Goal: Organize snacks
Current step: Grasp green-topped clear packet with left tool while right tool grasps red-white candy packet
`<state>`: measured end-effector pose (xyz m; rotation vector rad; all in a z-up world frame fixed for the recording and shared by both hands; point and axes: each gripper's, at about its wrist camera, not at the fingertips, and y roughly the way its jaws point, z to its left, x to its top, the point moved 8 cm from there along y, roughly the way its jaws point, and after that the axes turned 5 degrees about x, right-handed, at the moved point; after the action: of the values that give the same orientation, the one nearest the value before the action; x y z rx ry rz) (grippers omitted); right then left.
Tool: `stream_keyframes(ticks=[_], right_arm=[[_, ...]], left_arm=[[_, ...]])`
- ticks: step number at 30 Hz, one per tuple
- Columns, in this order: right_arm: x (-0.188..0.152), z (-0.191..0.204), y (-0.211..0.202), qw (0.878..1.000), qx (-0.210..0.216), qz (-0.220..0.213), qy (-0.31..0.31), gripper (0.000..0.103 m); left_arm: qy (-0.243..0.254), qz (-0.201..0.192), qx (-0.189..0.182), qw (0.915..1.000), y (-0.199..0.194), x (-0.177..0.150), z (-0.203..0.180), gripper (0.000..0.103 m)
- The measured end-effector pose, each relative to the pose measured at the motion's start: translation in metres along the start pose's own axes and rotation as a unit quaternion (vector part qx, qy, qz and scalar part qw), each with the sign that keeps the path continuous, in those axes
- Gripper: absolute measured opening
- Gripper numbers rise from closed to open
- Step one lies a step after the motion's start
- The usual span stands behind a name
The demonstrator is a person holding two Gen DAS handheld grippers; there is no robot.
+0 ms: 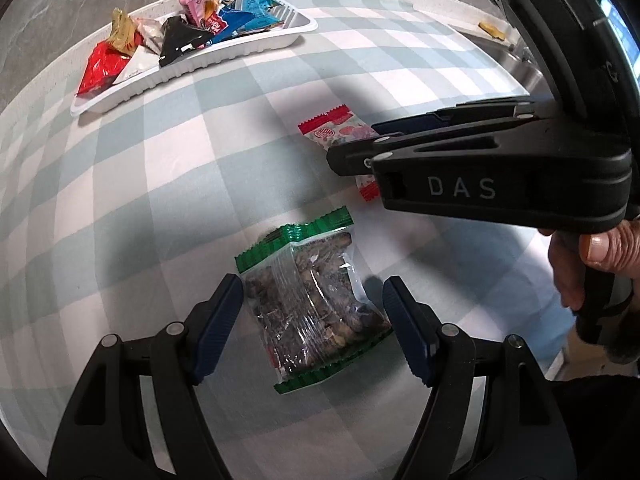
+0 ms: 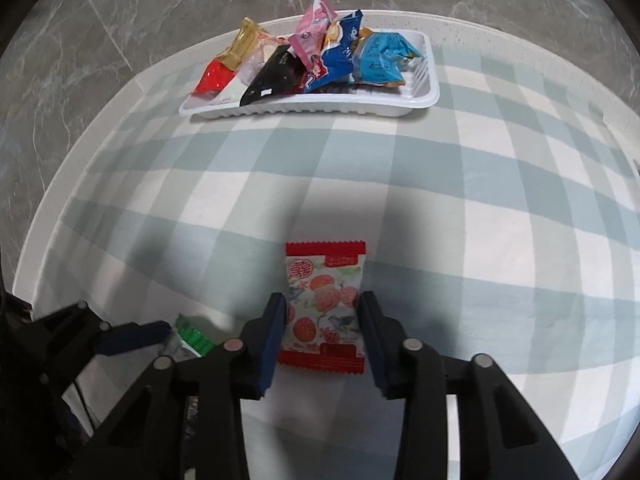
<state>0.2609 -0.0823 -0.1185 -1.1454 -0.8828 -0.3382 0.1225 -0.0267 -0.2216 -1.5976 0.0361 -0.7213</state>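
On the checked bench — two packets straddled
Left tongs (image 1: 312, 312) gape around the green-edged packet (image 1: 308, 304); right tongs (image 2: 323, 336) open astride the red-edged packet (image 2: 324, 304).

A pale blue-and-white checked tablecloth (image 2: 480, 200) covers the table; grey marbled floor (image 2: 100, 40) lies beyond.

The right tool (image 1: 352, 152) carries the raised letters "DAS" on its black side housing. The print on the red-edged snack packet (image 2: 324, 308) and on the wrappers in the white tray (image 2: 424, 96) is too small to read.
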Motion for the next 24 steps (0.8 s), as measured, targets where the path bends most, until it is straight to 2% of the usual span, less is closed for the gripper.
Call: stream_keyframes(ticks=[5, 9, 10, 11, 14, 16, 24], right_arm=[[-0.002, -0.001, -0.001, 1.0, 0.001, -0.003, -0.006, 0.039], [-0.002, -0.001, -0.002, 1.0, 0.008, -0.004, -0.004, 0.037], [-0.003, -0.001, -0.002, 1.0, 0.01, -0.003, -0.004, 0.037], [-0.004, -0.002, -0.003, 1.0, 0.011, -0.003, -0.003, 0.036], [-0.005, -0.002, -0.004, 1.0, 0.014, -0.004, -0.005, 0.035], [-0.005, -0.004, -0.006, 1.0, 0.021, -0.006, 0.002, 0.034], [-0.009, -0.011, -0.012, 0.998, 0.051, -0.011, 0.032, 0.034]], left_arm=[[0.009, -0.003, 0.01, 0.9999, 0.002, 0.0, -0.002, 0.071], [0.006, -0.007, 0.002, 1.0, 0.002, 0.0, 0.0, 0.07], [0.006, -0.009, 0.001, 0.9999, 0.001, 0.0, 0.0, 0.068], [0.005, -0.013, 0.003, 0.9999, 0.0, 0.0, 0.002, 0.058], [-0.004, -0.023, 0.005, 0.9997, -0.004, 0.0, 0.009, 0.038], [-0.01, -0.025, 0.004, 0.9996, -0.005, 0.0, 0.012, 0.033], [-0.022, -0.026, -0.011, 0.9994, -0.007, 0.002, 0.015, 0.029]])
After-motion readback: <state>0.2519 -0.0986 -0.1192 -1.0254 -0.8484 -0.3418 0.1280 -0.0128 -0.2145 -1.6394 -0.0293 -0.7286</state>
